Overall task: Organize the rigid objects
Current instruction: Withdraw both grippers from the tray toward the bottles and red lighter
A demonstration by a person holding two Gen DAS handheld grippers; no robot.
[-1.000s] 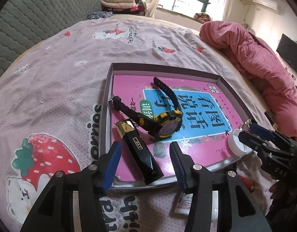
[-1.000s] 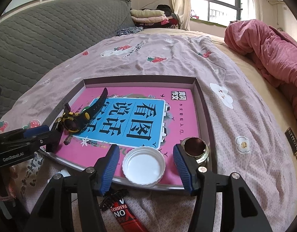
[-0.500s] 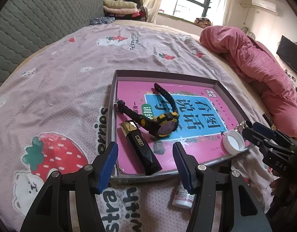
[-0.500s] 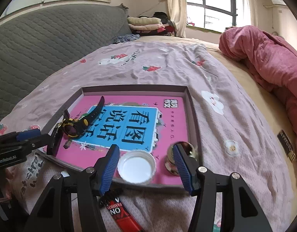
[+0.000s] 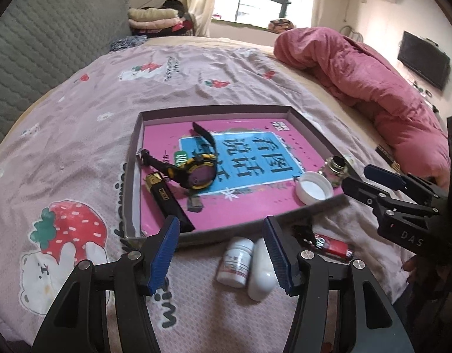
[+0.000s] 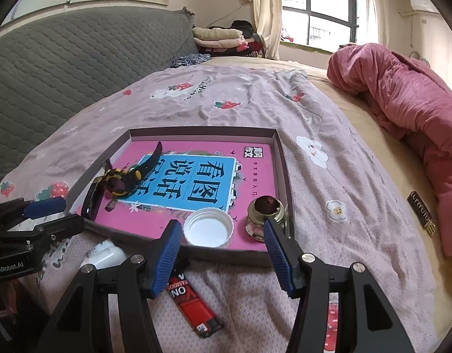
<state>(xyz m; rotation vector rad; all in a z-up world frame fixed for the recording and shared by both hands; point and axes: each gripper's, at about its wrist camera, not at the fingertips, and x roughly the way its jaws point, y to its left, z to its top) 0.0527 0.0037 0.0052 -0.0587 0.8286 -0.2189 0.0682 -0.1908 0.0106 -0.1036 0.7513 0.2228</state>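
Tray [image 5: 131, 176] sat on the bed, pink book lining it as a flat floor. Inside: watch [image 5: 196, 173] and black lighter [image 5: 170, 203] at its left side, white cap [image 5: 313, 186] and small jar [image 5: 335, 169] at its right. Outside, just beside its near wall: two white bottles [image 5: 249, 261] and red lighter [image 6: 193, 306], likely next in. Left gripper [image 5: 221, 254] and right gripper [image 6: 221, 254] both had jaws parted, holding nothing.

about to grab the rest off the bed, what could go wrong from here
The white pill bottle and the white container lie touching, so the left claw might nudge one while taking the other. The small glass jar stands upright by the tray wall on soft bedding; it could tip.
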